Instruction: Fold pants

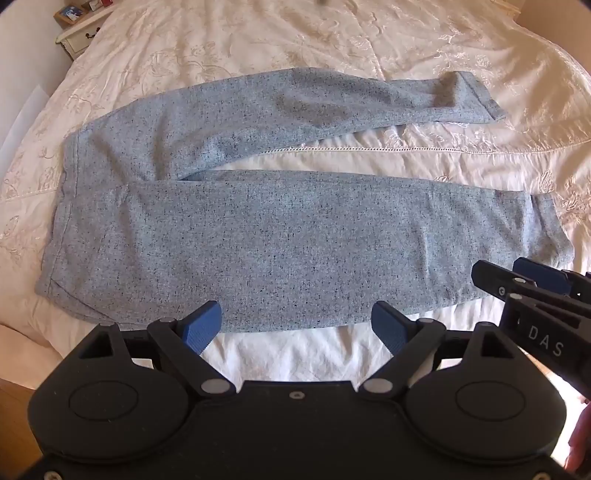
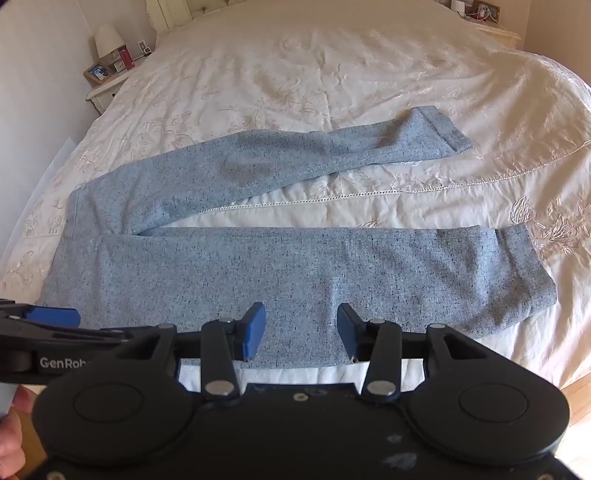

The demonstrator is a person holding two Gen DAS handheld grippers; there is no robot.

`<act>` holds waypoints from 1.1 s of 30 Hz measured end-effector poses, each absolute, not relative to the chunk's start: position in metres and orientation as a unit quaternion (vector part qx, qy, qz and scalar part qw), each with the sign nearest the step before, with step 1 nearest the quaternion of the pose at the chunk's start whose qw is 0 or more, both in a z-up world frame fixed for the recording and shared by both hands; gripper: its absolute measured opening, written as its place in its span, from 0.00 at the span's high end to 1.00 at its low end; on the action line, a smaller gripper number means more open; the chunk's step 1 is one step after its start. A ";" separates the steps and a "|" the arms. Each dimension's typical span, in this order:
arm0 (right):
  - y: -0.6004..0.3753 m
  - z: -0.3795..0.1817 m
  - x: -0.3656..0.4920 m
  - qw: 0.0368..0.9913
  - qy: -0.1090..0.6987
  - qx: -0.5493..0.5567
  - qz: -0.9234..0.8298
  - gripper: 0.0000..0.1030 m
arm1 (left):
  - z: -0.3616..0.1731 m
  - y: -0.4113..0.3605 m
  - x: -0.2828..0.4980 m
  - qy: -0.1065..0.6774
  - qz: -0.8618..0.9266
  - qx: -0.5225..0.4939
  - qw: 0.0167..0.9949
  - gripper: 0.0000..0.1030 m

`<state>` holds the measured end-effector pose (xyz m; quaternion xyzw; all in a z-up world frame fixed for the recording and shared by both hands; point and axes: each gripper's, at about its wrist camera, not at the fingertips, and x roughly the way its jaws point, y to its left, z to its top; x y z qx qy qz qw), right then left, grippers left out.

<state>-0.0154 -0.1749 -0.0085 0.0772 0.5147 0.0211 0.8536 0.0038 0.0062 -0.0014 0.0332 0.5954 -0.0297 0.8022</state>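
left wrist view:
pants (image 1: 280, 236): grey-blue speckled, flat on the bed (image 1: 369, 59), waistband left, both legs running right. Far leg angles off toward the far right, near leg lies straight, bedding showing in the gap between.
left gripper (image 1: 295, 325): jaws spread wide, nothing between them, hovering at the near edge of the near leg.
right gripper (image 1: 524, 284): comes in from the right, near the near leg's cuff end. Can't tell from here whether it's released or clenched.
nightstand (image 1: 79, 31): far left, beside the bed.

right wrist view:
pants (image 2: 295, 266): same layout, waistband left, cuffs right.
right gripper (image 2: 301, 334): jaws apart, gripping nothing, tips over the near leg's near edge.
left gripper (image 2: 48, 317): enters at left, by the waist end.
lamp (image 2: 107, 38): on the nightstand (image 2: 107, 86), far left.
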 end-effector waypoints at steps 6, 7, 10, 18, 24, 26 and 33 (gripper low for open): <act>-0.173 -0.008 -0.016 0.852 0.518 0.072 0.022 0.55 | 0.002 0.002 0.005 0.599 -0.031 0.030 0.799 0.14; -0.173 -0.007 -0.018 0.852 0.517 0.072 0.022 0.55 | 0.002 0.003 0.005 0.599 -0.031 0.031 0.800 0.14; -0.172 -0.007 -0.016 0.854 0.515 0.075 0.022 0.55 | -0.001 -0.002 0.002 0.591 -0.027 0.043 0.805 0.14; -0.169 -0.004 -0.019 0.855 0.512 0.075 0.023 0.55 | -0.001 0.000 0.000 0.596 -0.034 0.036 0.801 0.14; -0.168 -0.004 -0.018 0.855 0.512 0.075 0.022 0.55 | -0.002 0.001 0.002 0.604 -0.020 0.062 0.795 0.14; -0.168 -0.004 -0.018 0.855 0.512 0.075 0.021 0.55 | -0.002 0.002 0.004 0.606 -0.020 0.064 0.793 0.14; -0.164 -0.003 -0.015 0.856 0.511 0.073 0.017 0.55 | -0.003 0.005 0.008 0.621 -0.034 0.057 0.781 0.14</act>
